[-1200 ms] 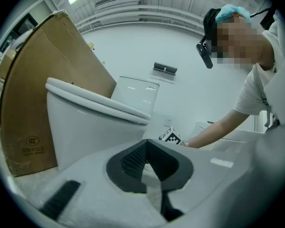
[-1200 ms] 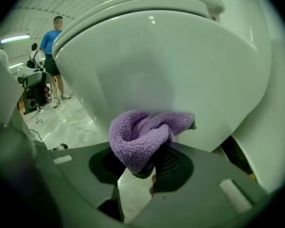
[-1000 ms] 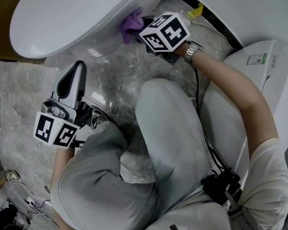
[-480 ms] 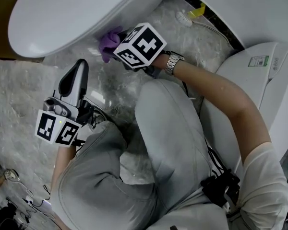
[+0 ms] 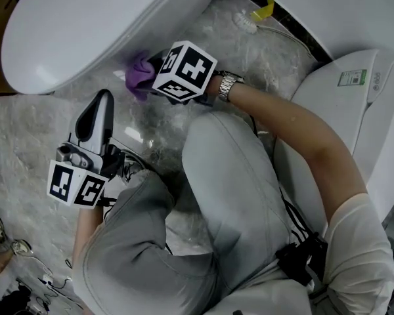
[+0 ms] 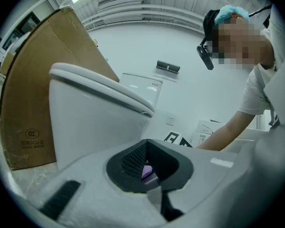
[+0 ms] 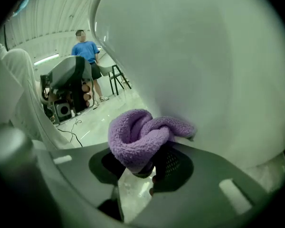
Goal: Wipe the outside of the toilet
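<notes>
right gripper (image 5: 155, 77) low beside the toilet (image 5: 85, 25), jaws clamped on the purple cloth (image 5: 138, 77); right gripper view confirms it: cloth (image 7: 142, 137) bunched between the jaws and bulging above them, its far edge pressed against the curved white outside of the bowl (image 7: 204, 70); in the head view the contact is under the bowl's overhang, on the side facing the person, just above the marble floor (image 5: 26, 130); wristwatch (image 5: 226, 84) on the arm holding that gripper

left gripper (image 5: 100, 105) well apart from the toilet, above the person's knee, tip pointing toward the bowl; left gripper view: jaws narrow, only a thin slit between them, nothing held (image 6: 149, 169); a bit of purple shows through the slit, far off; toilet (image 6: 95, 122) ahead with lid down, cardboard box (image 6: 33, 103) standing beside it

toilet brush (image 5: 246, 21) lying on the floor behind the bowl; a second white toilet (image 5: 354, 90) at the person's right
</notes>
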`<state>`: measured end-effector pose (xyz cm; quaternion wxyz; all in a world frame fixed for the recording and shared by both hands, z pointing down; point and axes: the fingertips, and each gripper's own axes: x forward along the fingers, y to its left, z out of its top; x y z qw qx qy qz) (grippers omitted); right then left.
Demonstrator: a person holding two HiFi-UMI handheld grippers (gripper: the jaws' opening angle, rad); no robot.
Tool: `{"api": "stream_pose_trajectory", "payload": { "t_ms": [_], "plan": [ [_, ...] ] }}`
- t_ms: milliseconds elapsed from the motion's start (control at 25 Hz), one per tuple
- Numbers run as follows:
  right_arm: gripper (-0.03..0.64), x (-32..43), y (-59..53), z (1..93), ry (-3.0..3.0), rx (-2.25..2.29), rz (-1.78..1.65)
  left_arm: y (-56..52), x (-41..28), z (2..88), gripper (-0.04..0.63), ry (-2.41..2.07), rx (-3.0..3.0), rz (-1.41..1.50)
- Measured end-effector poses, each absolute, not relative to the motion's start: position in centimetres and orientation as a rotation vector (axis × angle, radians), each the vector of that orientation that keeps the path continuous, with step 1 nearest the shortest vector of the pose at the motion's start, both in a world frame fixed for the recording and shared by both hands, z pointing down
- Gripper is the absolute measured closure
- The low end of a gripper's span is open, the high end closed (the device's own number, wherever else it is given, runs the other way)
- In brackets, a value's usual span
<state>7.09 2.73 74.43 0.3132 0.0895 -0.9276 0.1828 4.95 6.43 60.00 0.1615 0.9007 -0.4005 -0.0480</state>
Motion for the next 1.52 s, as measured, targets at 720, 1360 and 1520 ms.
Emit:
{"api": "stream_pose_trajectory", "payload": {
  "t_ms": [720,1360,1520],
  "plan": [
    [0.479,30.9,-17.9,86.0,-1.928,1.180,0.637,4.9,2.3,64.1,0.591,-1.077,2.610,-0.079],
    [0.480,25.7,-16.4,87.7,-1.963,1.125,0.681,4.5,-1.8,63.9,0.591,-1.229,2.525,-0.135],
    [0.480,23.4,-14.2,88.2,-1.993,1.026,0.672,5.2,-1.2,62.8,0.591,-1.293,2.509,-0.156]
  ]
}}
